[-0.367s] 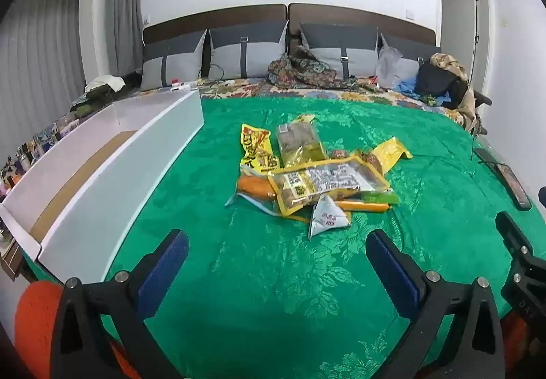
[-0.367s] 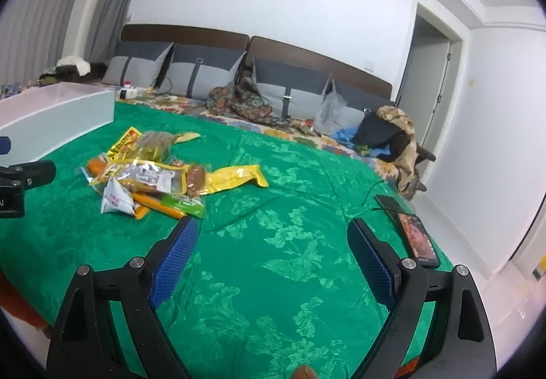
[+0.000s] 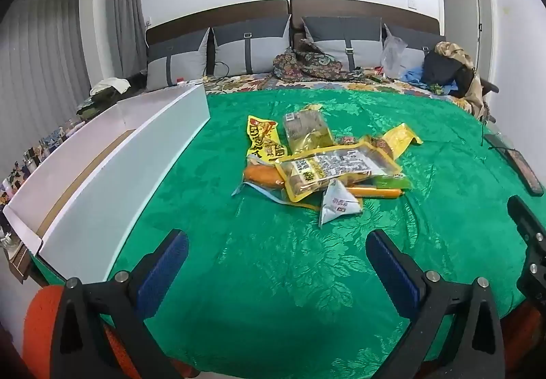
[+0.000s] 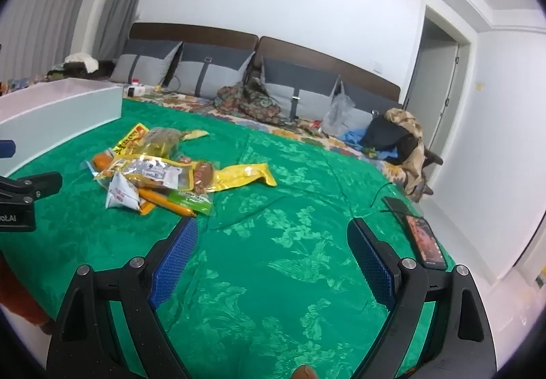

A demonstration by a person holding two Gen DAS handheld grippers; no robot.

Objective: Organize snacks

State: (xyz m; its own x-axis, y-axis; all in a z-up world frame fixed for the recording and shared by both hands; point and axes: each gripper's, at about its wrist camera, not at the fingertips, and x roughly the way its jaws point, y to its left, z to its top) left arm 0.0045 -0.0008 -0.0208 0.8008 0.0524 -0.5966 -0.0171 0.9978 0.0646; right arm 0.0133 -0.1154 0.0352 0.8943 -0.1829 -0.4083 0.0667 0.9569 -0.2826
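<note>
Left wrist view looks over a bed covered with a green patterned bedspread (image 3: 273,276), where a loose pile of snack packets (image 3: 324,160) lies near the middle. In the pile, a yellow printed flat packet (image 3: 262,140) lies at the far left, touching a clear bag with brown contents (image 3: 305,130) beside it. A large clear yellow-edged pouch with a printed label (image 3: 341,167) lies across the top of the heap, over an orange sausage in clear wrap (image 3: 262,174) on its left. A small grey-white triangular packet (image 3: 336,205) sits at the near edge, touching a thin orange stick (image 3: 375,191). A plain yellow pouch (image 3: 401,138) sticks out at the far right.

A long white open box with a brown cardboard floor (image 3: 112,181) stands along the left side of the bed, apart from the pile.

The left gripper (image 3: 276,266) hovers over bare bedspread on the near side of the pile, its blue-padded jaws spread wide with nothing between them. The right gripper (image 4: 273,256) is likewise spread wide and empty over the bedspread, with the pile ahead to its left. A dark phone with a lit screen (image 4: 425,241) lies at the bed's right edge. Grey pillows (image 3: 252,48) line the brown headboard.
</note>
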